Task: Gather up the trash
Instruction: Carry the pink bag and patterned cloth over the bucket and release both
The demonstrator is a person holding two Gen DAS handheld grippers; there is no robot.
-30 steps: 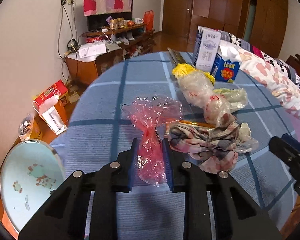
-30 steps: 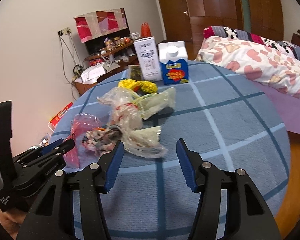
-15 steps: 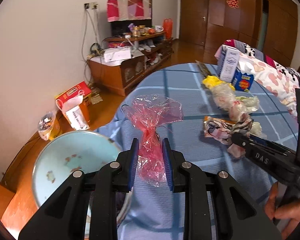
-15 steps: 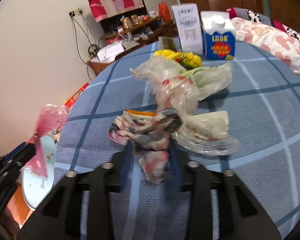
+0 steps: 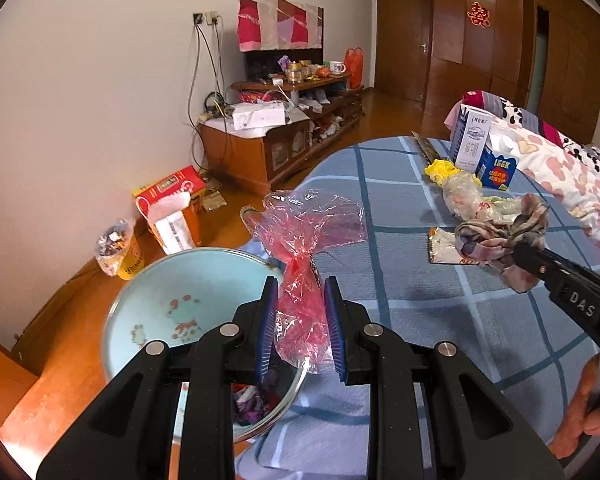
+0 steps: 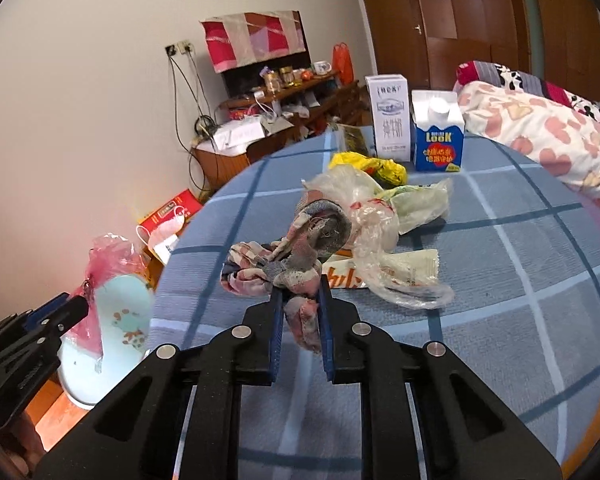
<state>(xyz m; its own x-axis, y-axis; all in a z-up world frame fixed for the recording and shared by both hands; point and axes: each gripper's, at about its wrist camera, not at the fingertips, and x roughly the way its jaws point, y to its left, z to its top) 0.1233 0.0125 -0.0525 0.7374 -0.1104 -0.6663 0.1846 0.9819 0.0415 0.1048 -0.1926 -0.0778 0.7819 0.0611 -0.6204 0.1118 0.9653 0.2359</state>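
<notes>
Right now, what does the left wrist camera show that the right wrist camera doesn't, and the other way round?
Only the left wrist view shows dark scraps inside the pale blue basin and the person's hand.

Only the right wrist view shows the right gripper from behind, its fingers pinching the patterned cloth.

Both show the pink plastic bag clamped in the left gripper, the two cartons and the blue checked tablecloth.

Blue checked table with clear plastic bags, yellow wrapper, two cartons.
</notes>
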